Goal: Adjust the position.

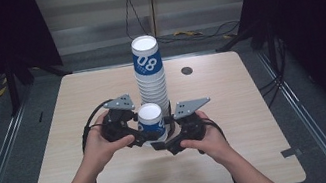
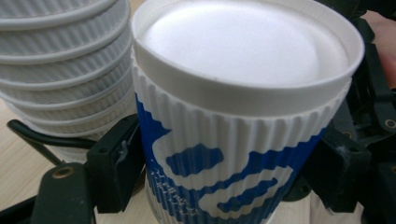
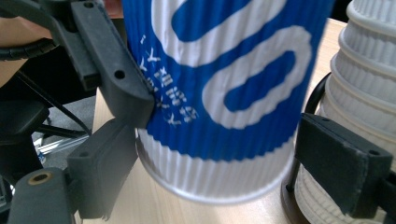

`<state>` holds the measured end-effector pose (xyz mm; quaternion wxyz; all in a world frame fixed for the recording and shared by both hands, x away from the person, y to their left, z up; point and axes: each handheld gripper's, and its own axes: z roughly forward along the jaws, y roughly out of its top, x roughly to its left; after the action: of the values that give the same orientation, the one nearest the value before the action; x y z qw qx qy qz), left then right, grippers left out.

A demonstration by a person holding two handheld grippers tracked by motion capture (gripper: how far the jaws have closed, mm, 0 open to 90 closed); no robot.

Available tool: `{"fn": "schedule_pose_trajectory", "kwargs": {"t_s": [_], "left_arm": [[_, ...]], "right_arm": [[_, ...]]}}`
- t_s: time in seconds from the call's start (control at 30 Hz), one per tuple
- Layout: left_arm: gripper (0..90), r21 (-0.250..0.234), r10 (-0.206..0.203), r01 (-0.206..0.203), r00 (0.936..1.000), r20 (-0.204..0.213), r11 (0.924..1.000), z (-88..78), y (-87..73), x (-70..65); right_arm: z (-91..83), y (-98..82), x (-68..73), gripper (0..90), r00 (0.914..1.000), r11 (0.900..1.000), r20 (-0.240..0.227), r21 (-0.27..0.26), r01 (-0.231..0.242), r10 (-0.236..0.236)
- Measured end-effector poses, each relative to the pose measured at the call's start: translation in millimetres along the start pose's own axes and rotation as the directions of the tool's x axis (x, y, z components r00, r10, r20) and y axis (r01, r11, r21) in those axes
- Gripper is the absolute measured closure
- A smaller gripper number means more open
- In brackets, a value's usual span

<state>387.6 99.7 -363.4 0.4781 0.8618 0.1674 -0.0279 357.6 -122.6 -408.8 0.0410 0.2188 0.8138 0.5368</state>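
**Cup held beside the stack**

Pale wood table (image 1: 235, 109) stood on grey floor, with dark curtains at 3 and 9 o'clock and cables trailing along the far wall at 12. A small dark disc (image 1: 187, 70) lay on the tabletop toward 1 o'clock, well apart from the work.

At the table's middle rose a tall stack (image 1: 149, 73) of ribbed white cups, upside down, the top one printed in blue. Just in front of it, at 6 o'clock from the stack, an upside-down blue-and-white cup (image 1: 151, 121) sat between both grippers. The stack stood close behind the cup, nearly touching it, crowding that side.

The left gripper (image 1: 134, 138) came in from 9 o'clock, its jaws partly open and pressed on the cup's ribbed sides. The right gripper (image 1: 162, 144) came in from 4 o'clock; its jaws stood either side of the cup's lower wall, one touching it, the other just beside it, so whether it gripped could not be told. The cup's rim looked tilted, slightly off the wood.
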Motion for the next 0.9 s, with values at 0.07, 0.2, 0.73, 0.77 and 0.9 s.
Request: {"fn": "schedule_pose_trajectory", "kwargs": {"t_s": [0.07,0.2,0.73,0.77,0.9], "left_arm": [[21.6,0.002,0.000,0.000,1.0000,0.004,1.0000,1.6,0.6,-0.5],[21.6,-0.001,0.001,-0.001,1.0000,0.006,1.0000,3.9,1.2,-1.3],[20.3,0.013,0.004,-0.004,1.0000,0.008,0.9999,5.5,3.6,-2.7],[20.2,0.013,0.004,-0.004,1.0000,0.008,0.9999,5.5,3.6,-2.7],[19.6,0.008,-0.002,0.002,0.9999,0.013,1.0000,3.7,4.7,-2.1]], "right_arm": [[0.7,-0.2,0.0,12.7,1.0000,1.000,-0.002,-0.001,0.001,-0.001],[1.2,-0.4,-0.3,12.4,1.0000,1.000,-0.003,0.000,-0.007,0.007],[0.3,-1.3,-0.4,14.1,0.9999,1.000,-0.012,-0.008,0.007,-0.007],[0.3,-1.3,-0.4,14.1,0.9999,1.000,-0.012,-0.008,0.007,-0.007],[-0.7,-1.2,-0.9,14.3,0.9999,1.000,-0.015,-0.013,0.006,-0.006]]}}
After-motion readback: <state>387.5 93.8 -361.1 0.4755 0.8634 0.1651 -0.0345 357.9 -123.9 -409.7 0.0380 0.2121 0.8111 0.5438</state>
